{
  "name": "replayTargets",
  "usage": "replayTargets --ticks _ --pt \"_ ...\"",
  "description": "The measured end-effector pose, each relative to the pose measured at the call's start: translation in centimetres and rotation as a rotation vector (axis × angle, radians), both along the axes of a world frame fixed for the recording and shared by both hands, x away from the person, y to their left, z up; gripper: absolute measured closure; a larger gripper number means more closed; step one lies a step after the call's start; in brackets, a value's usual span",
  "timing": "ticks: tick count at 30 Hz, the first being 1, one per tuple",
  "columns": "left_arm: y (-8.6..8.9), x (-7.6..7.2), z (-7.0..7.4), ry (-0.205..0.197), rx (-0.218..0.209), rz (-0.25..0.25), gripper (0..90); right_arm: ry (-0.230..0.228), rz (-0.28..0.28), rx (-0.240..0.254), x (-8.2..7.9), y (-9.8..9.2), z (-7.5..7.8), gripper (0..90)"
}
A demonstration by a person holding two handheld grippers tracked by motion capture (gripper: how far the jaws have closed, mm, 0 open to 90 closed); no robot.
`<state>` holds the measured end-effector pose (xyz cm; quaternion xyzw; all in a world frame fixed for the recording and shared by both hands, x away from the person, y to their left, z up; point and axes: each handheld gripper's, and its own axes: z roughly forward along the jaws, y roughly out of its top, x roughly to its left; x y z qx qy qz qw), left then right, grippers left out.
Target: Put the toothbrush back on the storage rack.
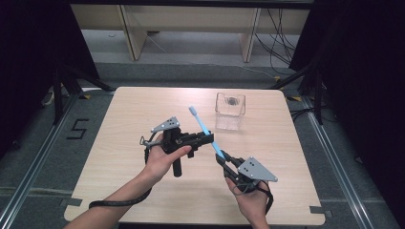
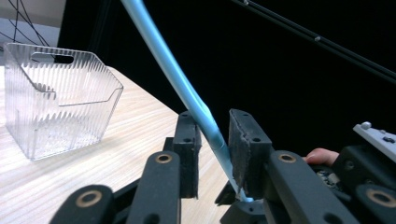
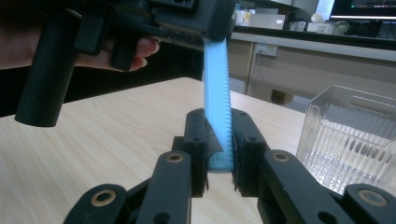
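A light blue toothbrush (image 1: 203, 125) hangs slanted above the wooden table (image 1: 138, 109), its head (image 1: 192, 110) pointing toward the far side. My left gripper (image 1: 211, 138) reaches in from the left and is shut on the handle's middle; in the left gripper view the toothbrush (image 2: 177, 74) runs up between the two pads of my left gripper (image 2: 212, 119). My right gripper (image 1: 220, 156) is shut on the ribbed lower end of the handle, and the toothbrush (image 3: 217, 93) rises from the jaws of my right gripper (image 3: 218, 119).
A clear ribbed plastic container (image 1: 229, 110) stands on the table beyond the grippers, right of the brush head; it appears as a clear container (image 2: 56, 102) and a clear container (image 3: 350, 135) in the gripper views. Bare tabletop lies on the left.
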<state>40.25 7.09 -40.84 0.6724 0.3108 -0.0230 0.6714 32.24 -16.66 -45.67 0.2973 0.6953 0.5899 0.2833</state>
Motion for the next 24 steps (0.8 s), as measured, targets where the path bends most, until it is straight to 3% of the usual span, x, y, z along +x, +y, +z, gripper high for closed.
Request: replayTargets --ticks 1,2,6,7,10,11,14,17,20,22,24 --pt "0.0 -0.1 0.1 -0.001 -0.004 -0.003 75.8 -0.002 0.011 0.008 0.1 0.2 -0.2 78.8" --pt "-0.1 -0.1 0.1 0.0 -0.007 -0.007 76.8 -0.01 -0.001 -0.023 0.1 0.1 -0.1 78.7" --pt "-0.3 -0.4 0.3 -0.006 -0.017 -0.043 82.8 0.008 0.007 -0.014 0.2 0.5 -0.3 77.8" --pt "-0.4 -0.5 0.4 -0.015 -0.015 -0.05 83.1 0.048 0.017 -0.019 0.2 0.8 -0.4 74.5" --pt "-0.5 -0.6 0.5 -0.042 0.012 -0.056 83.3 0.036 0.01 -0.056 0.4 0.8 -0.5 68.7" --pt "-0.3 -0.6 0.6 -0.065 0.045 -0.045 83.4 0.03 0.009 -0.073 0.5 0.8 -0.5 62.8" --pt "-0.1 -0.6 0.6 -0.087 0.082 -0.024 83.4 0.069 0.002 -0.05 0.3 0.8 -0.5 59.4" --pt "0.1 -0.7 0.6 -0.148 0.171 0.014 83.4 0.06 -0.011 -0.044 0.1 0.4 -0.2 57.8" --pt "0.0 -0.9 0.4 -0.207 0.252 0.052 83.5 0.089 -0.022 0.017 -0.2 0.1 0.4 58.2" --pt "-0.2 -1.1 0.2 -0.236 0.292 0.062 83.5 0.064 -0.033 0.068 -0.1 0.0 1.6 61.0" --pt "-0.3 -1.2 0.1 -0.244 0.301 0.06 83.5 0.05 -0.03 0.078 0.0 0.0 2.2 62.3"
